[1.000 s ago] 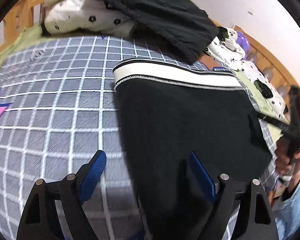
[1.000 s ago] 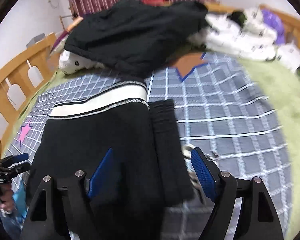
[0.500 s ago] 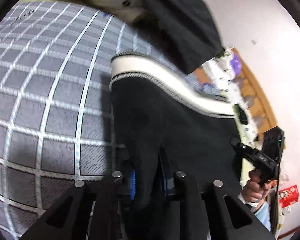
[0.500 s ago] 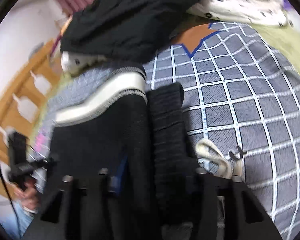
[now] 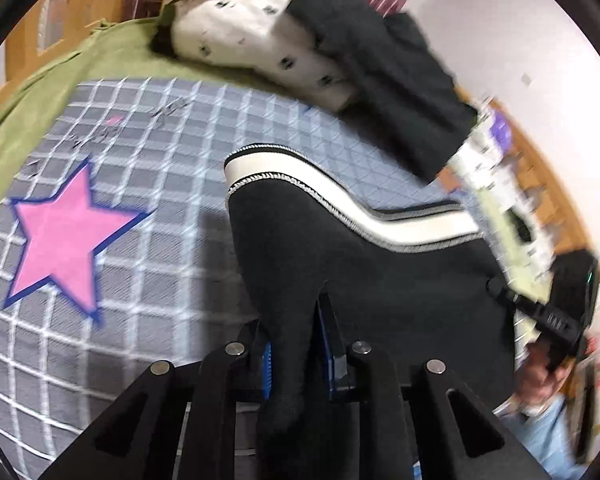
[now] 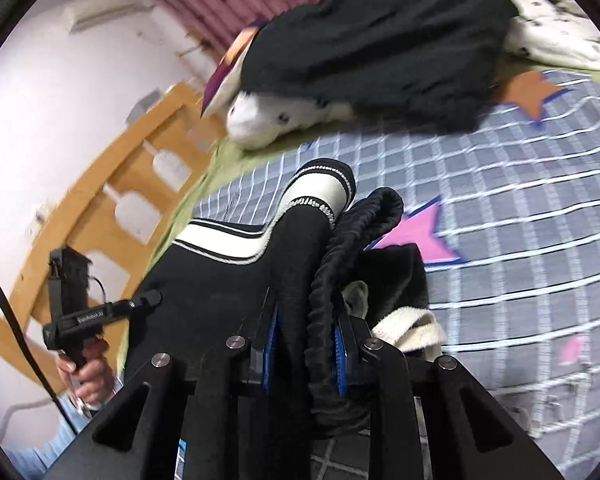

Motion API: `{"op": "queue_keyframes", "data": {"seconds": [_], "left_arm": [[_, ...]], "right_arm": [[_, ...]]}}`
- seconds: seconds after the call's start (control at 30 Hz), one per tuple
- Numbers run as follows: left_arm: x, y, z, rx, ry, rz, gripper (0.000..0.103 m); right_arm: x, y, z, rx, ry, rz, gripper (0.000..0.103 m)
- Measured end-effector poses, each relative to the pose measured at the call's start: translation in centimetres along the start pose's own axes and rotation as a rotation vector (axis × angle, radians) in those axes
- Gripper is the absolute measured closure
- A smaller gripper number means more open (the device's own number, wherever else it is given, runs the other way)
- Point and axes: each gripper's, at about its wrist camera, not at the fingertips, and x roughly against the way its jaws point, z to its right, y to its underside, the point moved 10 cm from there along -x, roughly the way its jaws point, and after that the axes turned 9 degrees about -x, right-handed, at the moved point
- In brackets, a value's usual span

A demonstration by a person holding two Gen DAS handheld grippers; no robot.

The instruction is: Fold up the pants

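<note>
Your left gripper pinching the pants, your right gripper pinching them too, lifted off the blanket

Pants on blanket; clothes pile behind; star left.

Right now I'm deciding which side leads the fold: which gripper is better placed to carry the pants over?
Right gripper, probably: it clamps the bunched ribbed edge of the pants; the left gripper pinches one layer.
</note>
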Motion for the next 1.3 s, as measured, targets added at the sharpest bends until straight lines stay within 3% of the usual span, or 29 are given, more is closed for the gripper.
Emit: {"op": "queue_keyframes", "data": {"seconds": [0.07, 0.13, 0.2, 0.27, 0.37, 0.47, 0.53, 0.6, 0.63, 0.7, 0.73, 0.77, 0.8, 0.87, 0.93, 1.03, 1.17, 1.3], "left_arm": [[-2.3, 2.6, -1.3, -0.022, -0.039, -0.042, 0.075], [-2.9, 3.9, -2.4, -0.045, -0.079, -0.01, 0.064], [-2.5, 4.2, -2.9, -0.059, -0.109, 0.03, 0.047], [-1.9, 3.9, -3.0, -0.077, -0.125, 0.018, 0.047], [-0.5, 3.3, -4.2, -0.062, -0.152, 0.076, 0.038], [0.1, 3.3, -5.6, -0.029, -0.197, 0.098, 0.037], [0.0, 3.5, -6.3, -0.005, -0.196, 0.097, 0.037], [0.1, 3.6, -6.4, 0.002, -0.185, 0.1, 0.037], [0.2, 3.5, -6.6, -0.004, -0.197, 0.105, 0.037], [0.7, 3.3, -6.9, -0.019, -0.234, 0.122, 0.037], [1.0, 3.4, -6.9, -0.024, -0.24, 0.131, 0.037], [1.4, 3.3, -6.9, -0.028, -0.243, 0.143, 0.037], [1.7, 3.3, -6.8, -0.031, -0.236, 0.154, 0.037], [1.9, 3.3, -6.4, -0.03, -0.208, 0.163, 0.037], [1.8, 3.1, -6.1, -0.031, -0.199, 0.166, 0.037], [1.7, 3.0, -5.5, -0.046, -0.197, 0.165, 0.037], [2.6, 2.3, -4.2, -0.109, -0.235, 0.199, 0.037], [2.4, 0.1, -2.0, -0.169, -0.232, 0.226, 0.037]], "right_arm": [[-3.0, 1.5, 1.7, 0.04, 0.101, -0.041, 0.073], [-4.7, 2.8, 4.1, 0.106, 0.239, -0.058, 0.063], [-4.4, 3.2, 3.9, 0.144, 0.245, -0.054, 0.062], [-3.7, 3.0, 3.6, 0.153, 0.28, -0.069, 0.057], [-1.5, 1.8, 2.3, 0.222, 0.318, 0.024, 0.054], [-0.9, -0.2, 0.1, 0.262, 0.288, 0.096, 0.048], [-2.9, -1.1, -0.4, 0.272, 0.293, 0.073, 0.048], [-5.4, -1.5, 0.1, 0.278, 0.331, 0.032, 0.054], [-6.7, -1.6, 0.6, 0.265, 0.347, 0.018, 0.065], [-7.7, -1.6, 0.5, 0.284, 0.345, 0.033, 0.075], [-7.3, -1.6, 0.1, 0.294, 0.327, 0.045, 0.088], [-6.2, -1.9, -0.5, 0.256, 0.244, 0.042, 0.089], [-4.6, -2.3, -0.7, 0.201, 0.161, 0.049, 0.09], [-2.2, -3.0, -1.1, 0.171, 0.089, 0.088, 0.09], [-1.9, -2.8, 0.0, 0.235, 0.19, 0.097, 0.09], [-4.2, -1.7, 3.4, 0.199, 0.276, 0.04, 0.087], [-3.6, -2.3, 3.3, 0.148, 0.258, 0.036, 0.082], [-1.1, -2.9, 0.5, 0.23, 0.284, 0.106, 0.076]]}}
